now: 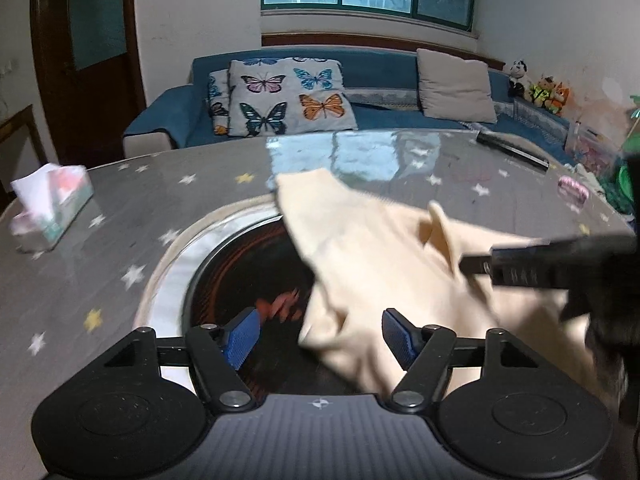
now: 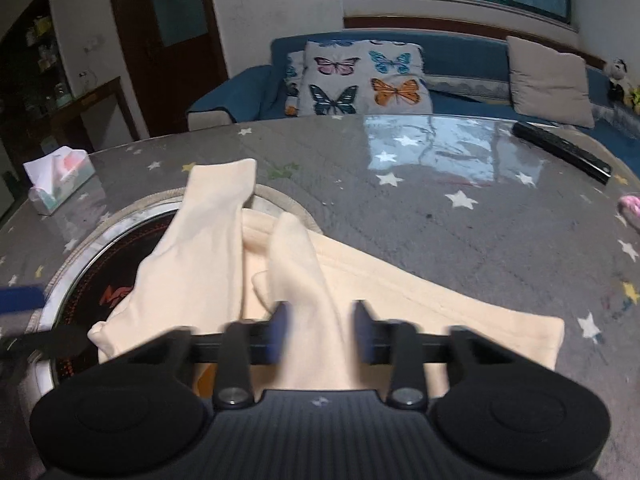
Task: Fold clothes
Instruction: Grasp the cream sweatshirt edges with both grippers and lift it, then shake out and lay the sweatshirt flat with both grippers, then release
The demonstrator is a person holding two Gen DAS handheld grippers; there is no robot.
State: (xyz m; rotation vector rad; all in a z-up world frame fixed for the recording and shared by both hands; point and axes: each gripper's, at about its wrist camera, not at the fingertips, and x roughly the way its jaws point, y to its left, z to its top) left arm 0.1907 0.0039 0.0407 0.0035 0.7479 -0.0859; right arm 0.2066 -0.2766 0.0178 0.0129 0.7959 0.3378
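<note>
The cream garment lies on the gray star-print table, partly over the round black cooktop set into it. Its long side runs from the near right corner, low and flat, up toward the far left. One long narrow part points away toward the tissue box. A second narrow part rises up and comes back to the right gripper. That piece sits between the two blue pads, which stand apart, but the pads are blurred, so I cannot tell if they pinch the cloth.

The left gripper has its jaws wide apart with nothing clamped; a fold of the cloth hangs just beside its right pad.

The cooktop shows a red mark, too blurry to read. A black remote lies far right on the table.
</note>
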